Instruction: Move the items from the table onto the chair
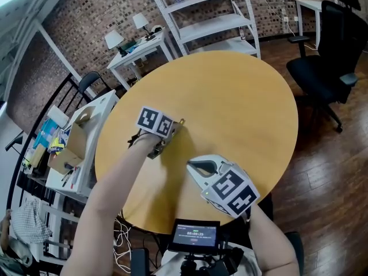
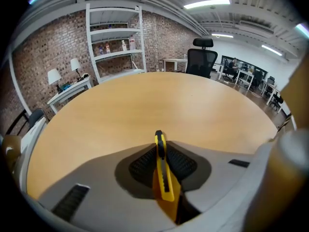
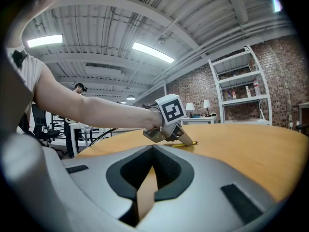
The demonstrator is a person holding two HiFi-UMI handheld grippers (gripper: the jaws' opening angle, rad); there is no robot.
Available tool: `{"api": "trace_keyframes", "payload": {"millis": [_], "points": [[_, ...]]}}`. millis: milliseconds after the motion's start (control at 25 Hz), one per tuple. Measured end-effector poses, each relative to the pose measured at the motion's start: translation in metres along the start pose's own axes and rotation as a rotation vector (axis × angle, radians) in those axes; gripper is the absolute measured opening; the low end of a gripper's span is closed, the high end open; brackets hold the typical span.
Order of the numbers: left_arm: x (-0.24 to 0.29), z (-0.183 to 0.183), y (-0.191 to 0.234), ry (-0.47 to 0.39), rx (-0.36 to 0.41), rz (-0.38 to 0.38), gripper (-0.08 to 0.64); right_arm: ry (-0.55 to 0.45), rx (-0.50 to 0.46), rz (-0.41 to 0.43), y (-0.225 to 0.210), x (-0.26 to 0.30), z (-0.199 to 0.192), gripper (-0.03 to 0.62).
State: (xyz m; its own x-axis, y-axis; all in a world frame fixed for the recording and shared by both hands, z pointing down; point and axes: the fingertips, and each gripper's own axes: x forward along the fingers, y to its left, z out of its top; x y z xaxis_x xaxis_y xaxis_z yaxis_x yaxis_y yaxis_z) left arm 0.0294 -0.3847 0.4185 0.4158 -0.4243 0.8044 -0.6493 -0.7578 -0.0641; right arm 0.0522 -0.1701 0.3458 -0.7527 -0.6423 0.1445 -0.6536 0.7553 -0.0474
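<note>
A yellow utility knife stands on edge between the pads of my left gripper, which is shut on it low over the round wooden table. In the head view the left gripper points down at the table's left part, with the knife's tip showing past its jaws. My right gripper hovers near the table's front edge, shut with nothing in it. In the right gripper view its jaws meet at the tips, and the left gripper with the knife lies ahead on the tabletop.
A black office chair stands to the table's right on the wood floor. A white shelf unit and a white side table with lamps stand behind. A cardboard box and clutter sit at the left.
</note>
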Motion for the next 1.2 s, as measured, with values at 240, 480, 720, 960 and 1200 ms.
{"api": "trace_keyframes", "payload": {"millis": [240,480,720,960,1200], "points": [[-0.020,0.007,-0.007,-0.093,0.022,-0.049,0.064,0.004,0.000,0.000,-0.001,-0.001,0.001,0.006],[-0.091,0.027,-0.036,-0.332,0.054,-0.096,0.066,0.003,0.001,-0.003,-0.004,-0.010,0.001,0.006],[-0.146,-0.004,-0.049,-0.488,0.078,-0.050,0.067,0.008,-0.001,-0.008,-0.007,-0.017,0.002,0.006],[-0.184,-0.046,-0.056,-0.632,0.041,-0.021,0.067,0.004,0.005,0.011,-0.005,-0.016,0.005,0.008],[-0.213,-0.081,-0.042,-0.708,-0.030,0.009,0.067,-0.006,-0.001,0.098,0.021,0.016,0.010,0.008]]}}
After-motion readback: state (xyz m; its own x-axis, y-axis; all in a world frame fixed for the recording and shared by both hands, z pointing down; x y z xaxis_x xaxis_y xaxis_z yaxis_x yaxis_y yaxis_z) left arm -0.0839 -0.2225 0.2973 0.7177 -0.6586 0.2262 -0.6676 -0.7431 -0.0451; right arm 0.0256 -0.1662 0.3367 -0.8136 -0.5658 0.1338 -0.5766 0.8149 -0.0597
